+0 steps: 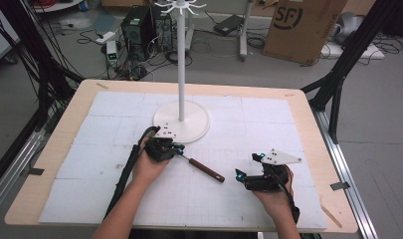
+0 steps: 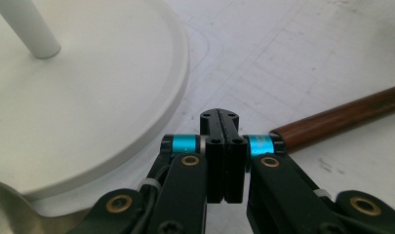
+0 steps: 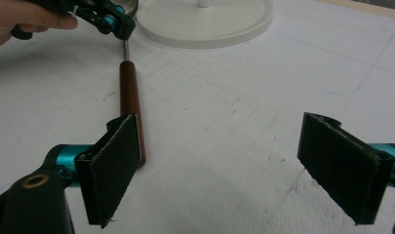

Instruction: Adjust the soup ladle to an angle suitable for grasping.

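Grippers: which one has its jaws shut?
The left gripper: its jaws are pressed together on the thin metal shank of the wooden-handled tool, beside the stand base. The right gripper has its jaws spread wide, holding nothing.

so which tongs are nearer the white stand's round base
Left. The left tongs sit right at the edge of the stand's round base, shut on the metal shaft of a wooden-handled tool. The right tongs hang open, well off toward the person.

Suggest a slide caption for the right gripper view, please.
Open right gripper faces a wooden-handled tool gripped by the left gripper.
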Available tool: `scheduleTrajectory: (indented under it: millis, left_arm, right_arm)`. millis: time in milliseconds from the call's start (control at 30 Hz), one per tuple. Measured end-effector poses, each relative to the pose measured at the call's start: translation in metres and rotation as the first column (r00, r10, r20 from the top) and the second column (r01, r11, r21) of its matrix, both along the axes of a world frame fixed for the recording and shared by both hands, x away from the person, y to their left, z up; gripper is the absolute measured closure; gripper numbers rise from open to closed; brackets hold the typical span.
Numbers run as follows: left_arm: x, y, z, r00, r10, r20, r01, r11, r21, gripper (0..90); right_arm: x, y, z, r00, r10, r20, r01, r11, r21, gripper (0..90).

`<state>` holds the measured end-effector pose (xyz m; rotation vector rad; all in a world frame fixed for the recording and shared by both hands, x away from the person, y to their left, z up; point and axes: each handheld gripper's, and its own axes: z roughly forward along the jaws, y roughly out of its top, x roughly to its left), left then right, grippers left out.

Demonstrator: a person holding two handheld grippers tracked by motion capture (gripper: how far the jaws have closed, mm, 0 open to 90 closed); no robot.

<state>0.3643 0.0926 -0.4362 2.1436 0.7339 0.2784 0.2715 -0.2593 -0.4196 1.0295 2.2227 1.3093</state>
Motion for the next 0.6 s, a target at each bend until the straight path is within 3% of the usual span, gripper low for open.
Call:
scheduleTrajectory:
  millis: [100,233,300,600]
  left_arm:
    - [0.003,-0.001,-0.006,0.9999,0.012,-0.005,-0.012,0.9997,0.023,89.8]
    - [0.007,0.002,-0.009,0.9994,0.035,-0.006,-0.035,0.9992,0.02,89.8]
    - [0.008,0.002,-0.011,0.9991,0.042,-0.004,-0.042,0.9977,0.053,89.9]
    - [-0.005,0.003,-0.006,0.999,0.046,0.0,-0.045,0.9915,0.122,90.0]
  right_arm:
    - [0.0,0.0,0.0,1.0,0.001,-0.001,-0.001,1.0,0.001,14.6]
    - [0.0,0.0,-0.001,1.0,-0.002,-0.004,0.002,1.0,0.003,14.6]
    - [0.001,0.0,-0.002,1.0,0.002,-0.007,-0.002,1.0,-0.002,14.6]
    - [-0.001,-0.001,0.0,1.0,0.003,-0.001,-0.003,1.0,0.002,14.7]
